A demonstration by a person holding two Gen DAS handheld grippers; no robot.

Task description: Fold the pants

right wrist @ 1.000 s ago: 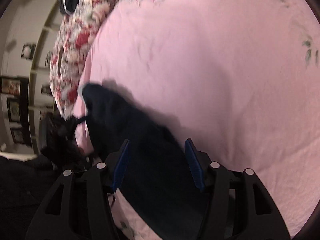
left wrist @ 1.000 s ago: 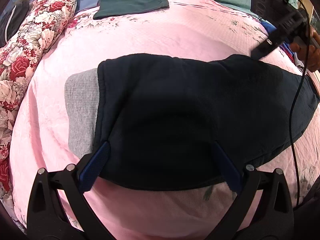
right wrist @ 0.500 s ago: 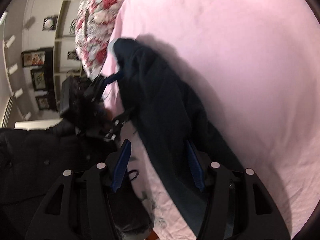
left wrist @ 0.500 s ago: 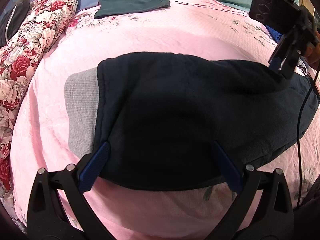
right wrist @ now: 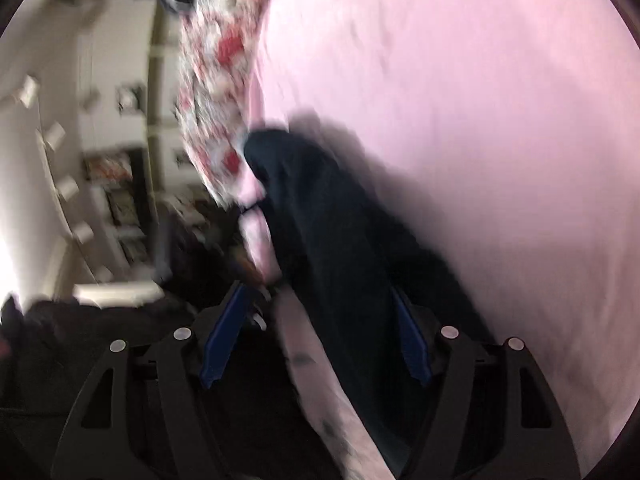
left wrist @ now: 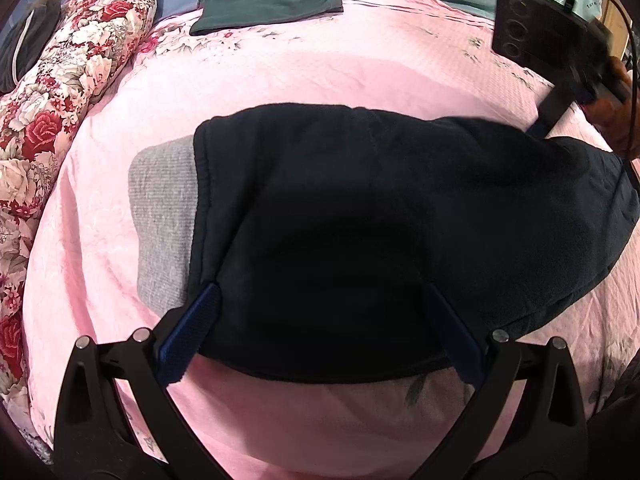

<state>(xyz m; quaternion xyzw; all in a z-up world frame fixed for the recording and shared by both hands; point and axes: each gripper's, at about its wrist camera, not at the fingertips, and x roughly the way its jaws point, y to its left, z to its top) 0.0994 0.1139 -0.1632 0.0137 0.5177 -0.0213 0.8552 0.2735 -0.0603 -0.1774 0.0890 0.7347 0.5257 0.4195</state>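
Navy pants (left wrist: 380,220): we see them spread on the pink bedspread (left wrist: 320,68), grey lining showing.
Left gripper (left wrist: 320,320): ours, fingers spread wide, straddling the near hem.
Right gripper (right wrist: 316,320): parted around the fabric; view blurred.
Room: floral pillow (left wrist: 60,100), green garment (left wrist: 268,4).

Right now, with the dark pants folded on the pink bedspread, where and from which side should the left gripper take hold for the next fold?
Probably the near hem edge of the navy pants, approached from the near side, low along the pink bedspread. That edge lies flat and free between the open left gripper fingers, with the grey waistband to the left. The right gripper works the far end.
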